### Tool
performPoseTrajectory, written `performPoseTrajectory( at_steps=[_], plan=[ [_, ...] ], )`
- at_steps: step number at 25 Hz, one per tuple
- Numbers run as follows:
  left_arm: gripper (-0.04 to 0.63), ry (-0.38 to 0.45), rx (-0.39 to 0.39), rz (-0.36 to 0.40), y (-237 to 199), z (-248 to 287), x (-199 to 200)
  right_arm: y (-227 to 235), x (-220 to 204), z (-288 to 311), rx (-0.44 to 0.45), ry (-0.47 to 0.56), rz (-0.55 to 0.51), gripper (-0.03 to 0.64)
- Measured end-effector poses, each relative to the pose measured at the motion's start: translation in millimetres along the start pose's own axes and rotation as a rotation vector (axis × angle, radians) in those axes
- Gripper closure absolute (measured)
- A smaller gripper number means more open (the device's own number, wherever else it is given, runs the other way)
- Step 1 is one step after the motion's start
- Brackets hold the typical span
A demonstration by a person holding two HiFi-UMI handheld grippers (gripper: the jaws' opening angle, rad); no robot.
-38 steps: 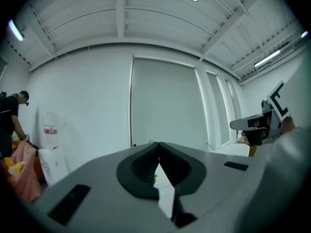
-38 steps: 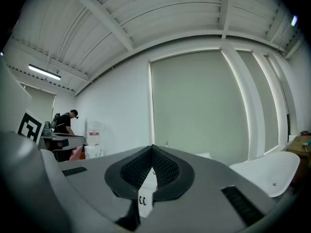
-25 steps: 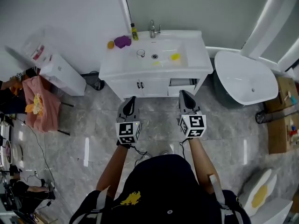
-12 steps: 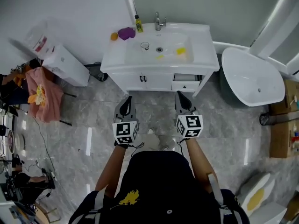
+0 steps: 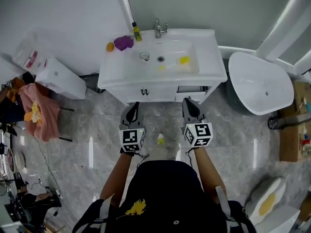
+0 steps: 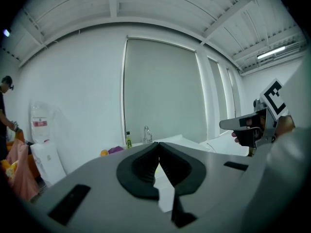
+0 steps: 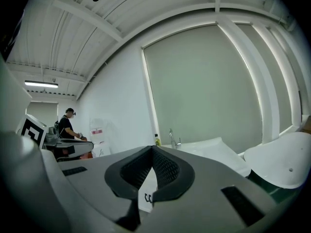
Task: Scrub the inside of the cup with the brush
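A small clear cup (image 5: 144, 56) stands in the basin of the white sink (image 5: 209, 57) at the top of the head view. Two yellow items (image 5: 183, 59) lie in the basin to its right; which is the brush I cannot tell. My left gripper (image 5: 133, 108) and right gripper (image 5: 190, 103) are held side by side above the floor, short of the vanity front, both pointing at it. Both are shut and empty. In the left gripper view the jaws (image 6: 158, 145) meet, and the right gripper view shows the same (image 7: 152, 150).
On the counter are a faucet (image 5: 159, 29), a yellow bottle (image 5: 137, 33), a purple object (image 5: 124, 42) and an orange ball (image 5: 110, 46). A white bathtub (image 5: 260, 84) stands right of the vanity, a white box (image 5: 58, 79) and pink cloth (image 5: 36, 113) left. Another person (image 7: 65, 125) works far left.
The vanity has come slightly nearer and larger as the person steps toward it. Both grippers stay shut and level in front of the body.
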State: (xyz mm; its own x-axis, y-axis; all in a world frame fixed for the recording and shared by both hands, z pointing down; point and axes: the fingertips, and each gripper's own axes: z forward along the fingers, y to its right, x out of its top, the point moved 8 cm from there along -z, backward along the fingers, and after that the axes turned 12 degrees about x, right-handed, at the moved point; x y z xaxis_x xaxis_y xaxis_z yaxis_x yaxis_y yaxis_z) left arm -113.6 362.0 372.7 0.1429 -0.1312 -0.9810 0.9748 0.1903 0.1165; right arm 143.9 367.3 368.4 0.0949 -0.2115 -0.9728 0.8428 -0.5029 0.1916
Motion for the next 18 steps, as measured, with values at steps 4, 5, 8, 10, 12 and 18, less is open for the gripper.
performPoseTrajectory(
  at_steps=[4, 5, 8, 10, 12, 18],
  plan=[
    [0.577, 0.019, 0.002, 0.003, -22.7, 50.2, 6.5, 22.4, 8.8, 46.2, -0.027, -0.003, 0.006, 0.591],
    [0.577, 0.02, 0.005, -0.005, -28.9, 61.2, 5.9, 27.2, 8.9, 57.7, -0.032, -0.01, 0.01, 0.591],
    [0.577, 0.024, 0.006, -0.037, -49.7, 94.7, 2.3, 37.2, 11.8, 96.3, -0.036, -0.036, -0.001, 0.591],
    [0.577, 0.027, 0.006, -0.053, -64.7, 115.6, -0.4, 39.2, 17.0, 120.7, -0.033, -0.049, -0.026, 0.591],
    [0.577, 0.026, 0.011, -0.067, -77.6, 131.9, -4.1, 39.0, 22.4, 138.8, -0.029, -0.06, -0.045, 0.591],
    [0.577, 0.0, 0.008, -0.093, -88.6, 170.1, -14.2, 53.8, 22.3, 168.0, -0.025, -0.104, -0.047, 0.591]
  ],
)
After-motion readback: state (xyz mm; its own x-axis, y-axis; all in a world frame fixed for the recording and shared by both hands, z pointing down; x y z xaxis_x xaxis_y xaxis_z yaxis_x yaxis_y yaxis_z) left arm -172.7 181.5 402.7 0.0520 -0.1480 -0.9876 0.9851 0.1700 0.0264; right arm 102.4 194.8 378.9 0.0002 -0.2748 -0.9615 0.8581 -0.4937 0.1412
